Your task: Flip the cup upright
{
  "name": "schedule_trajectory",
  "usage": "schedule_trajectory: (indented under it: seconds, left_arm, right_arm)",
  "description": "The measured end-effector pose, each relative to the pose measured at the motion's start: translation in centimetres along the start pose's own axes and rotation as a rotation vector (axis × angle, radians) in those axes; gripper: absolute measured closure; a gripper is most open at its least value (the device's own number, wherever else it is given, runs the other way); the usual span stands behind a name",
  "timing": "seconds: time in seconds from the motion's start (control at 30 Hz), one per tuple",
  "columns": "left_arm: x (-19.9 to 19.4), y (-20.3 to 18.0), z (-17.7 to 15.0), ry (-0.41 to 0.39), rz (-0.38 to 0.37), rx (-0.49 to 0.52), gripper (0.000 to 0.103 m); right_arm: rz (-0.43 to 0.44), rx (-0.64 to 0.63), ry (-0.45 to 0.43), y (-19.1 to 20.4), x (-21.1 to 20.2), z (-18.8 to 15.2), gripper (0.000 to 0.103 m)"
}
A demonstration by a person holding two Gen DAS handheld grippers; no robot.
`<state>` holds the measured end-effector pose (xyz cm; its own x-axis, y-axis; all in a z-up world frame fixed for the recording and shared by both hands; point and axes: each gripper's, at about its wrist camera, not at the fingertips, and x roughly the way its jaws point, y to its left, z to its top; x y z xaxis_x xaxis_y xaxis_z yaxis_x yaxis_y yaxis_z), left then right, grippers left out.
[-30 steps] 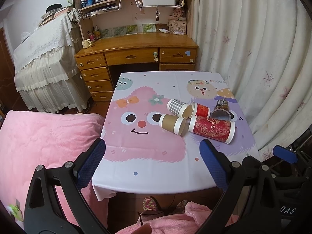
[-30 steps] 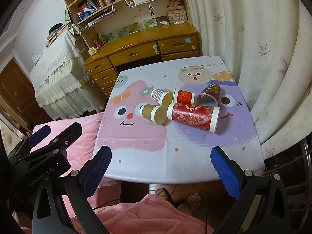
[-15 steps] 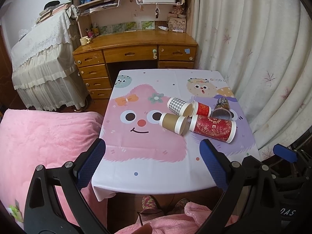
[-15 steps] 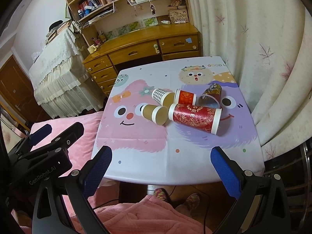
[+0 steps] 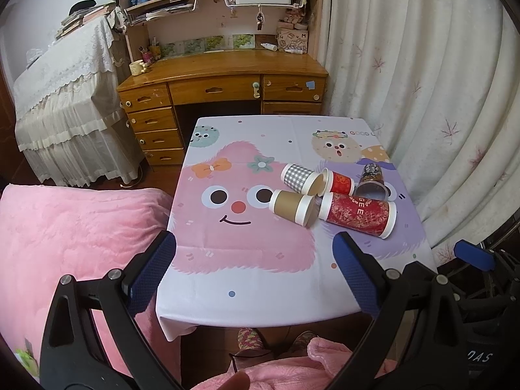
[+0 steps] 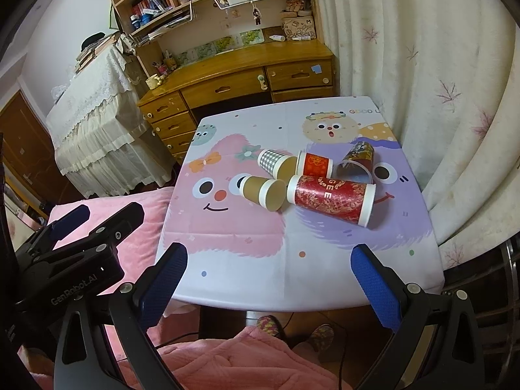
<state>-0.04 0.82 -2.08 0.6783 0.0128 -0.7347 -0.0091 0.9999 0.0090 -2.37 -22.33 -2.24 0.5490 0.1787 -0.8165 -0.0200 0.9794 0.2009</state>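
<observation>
Cartoon-print table (image 5: 247, 279) first: left gripper (image 5: 253, 268) and right gripper (image 6: 268, 269) hover wide apart, empty (approach stage, I judge). Next, reach the brown cup (image 5: 291, 207) lying sideways mid-table, beside other toppled cups.

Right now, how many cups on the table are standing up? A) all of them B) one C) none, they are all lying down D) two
C: the gingham cup, the brown cup, the small red cup, the dark cup and the big red cup all lie on their sides on the table.
</observation>
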Motion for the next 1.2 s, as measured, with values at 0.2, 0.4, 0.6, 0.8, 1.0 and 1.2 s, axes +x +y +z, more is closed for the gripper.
schedule_trajectory:
  seconds: [0.2, 0.4, 0.6, 0.8, 1.0, 1.2]
  left_arm:
    - [0.8, 1.5, 0.4, -0.016, -0.035, 0.008, 0.007]
    - [1.2, 3.1, 0.7, -0.023, -0.093, 0.002, 0.007]
    - [1.7, 3.6, 1.4, 0.002, -0.170, 0.021, 0.007]
    - [3.7, 3.0, 2.1, 0.071, -0.216, 0.027, 0.007]
    - [7.4, 0.7, 2.6, 0.190, -0.254, 0.029, 0.007]
    - [11.5, -2.2, 3.9, 0.280, -0.206, -0.019, 0.007]
  right_arm:
    - [-0.008, 0.011, -0.011, 1.5, 0.4, 0.3, 0.001]
    - [-0.019, 0.013, -0.033, 3.3, 0.3, -0.2, 0.001]
    - [-0.032, 0.024, -0.030, 4.9, 0.6, -1.6, 0.002]
    - [-0.036, 0.053, -0.012, 4.9, 0.9, -2.0, 0.005]
    - [-0.009, 0.088, 0.033, 2.5, 2.1, -1.1, 0.018]
    - [-0.004, 0.009, 0.053, -1.0, 4.5, 2.3, 0.018]
